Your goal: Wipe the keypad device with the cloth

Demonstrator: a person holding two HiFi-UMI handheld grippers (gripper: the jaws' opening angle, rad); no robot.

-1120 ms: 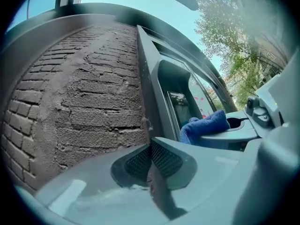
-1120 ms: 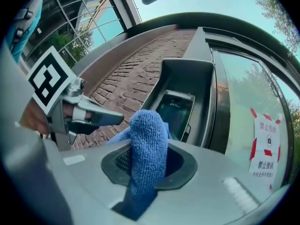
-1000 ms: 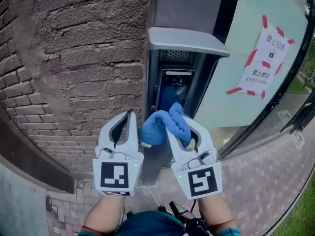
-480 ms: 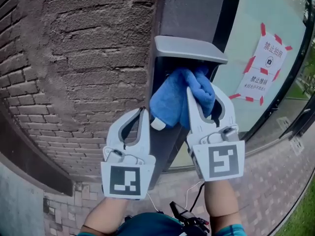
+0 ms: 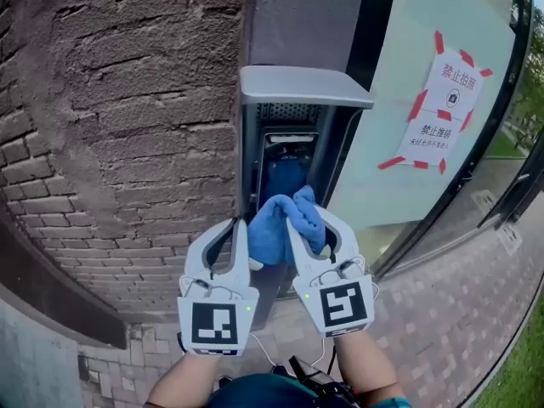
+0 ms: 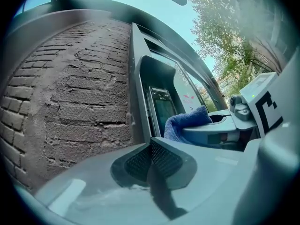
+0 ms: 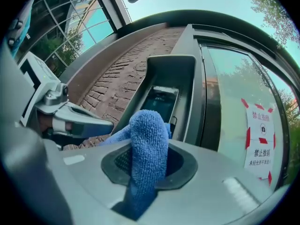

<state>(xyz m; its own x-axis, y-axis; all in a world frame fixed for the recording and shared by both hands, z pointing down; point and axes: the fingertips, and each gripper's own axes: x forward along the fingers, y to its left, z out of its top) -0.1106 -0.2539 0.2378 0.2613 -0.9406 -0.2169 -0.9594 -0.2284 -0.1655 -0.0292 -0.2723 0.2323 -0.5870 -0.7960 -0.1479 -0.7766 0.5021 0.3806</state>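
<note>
Brick wall (image 5: 127, 126), rough and reddish, fills everything left of the keypad device (image 5: 287, 164). Your left gripper (image 5: 239, 226) sits just below the device's lower left corner; its jaws are pressed together with nothing between them, and it is close beside the device's housing, though you can't tell whether it touches. The keypad device is a grey wall-mounted box with a flat hood (image 5: 304, 86) over it and a dark screen (image 7: 159, 102) set back inside. The blue cloth (image 5: 279, 223) is bunched directly below the screen, against the device's lower front, between your two grippers. Your right gripper (image 5: 306, 226) is just below and right of the device, with its jaws clamped on a fold of the cloth; the rest bulges out ahead of the tips toward the device. Right of the device is a dark frame, then a glass pane (image 5: 391, 168) with a paper notice (image 5: 442, 109) held by red tape. Paved ground (image 5: 442, 330) lies below that.
</note>
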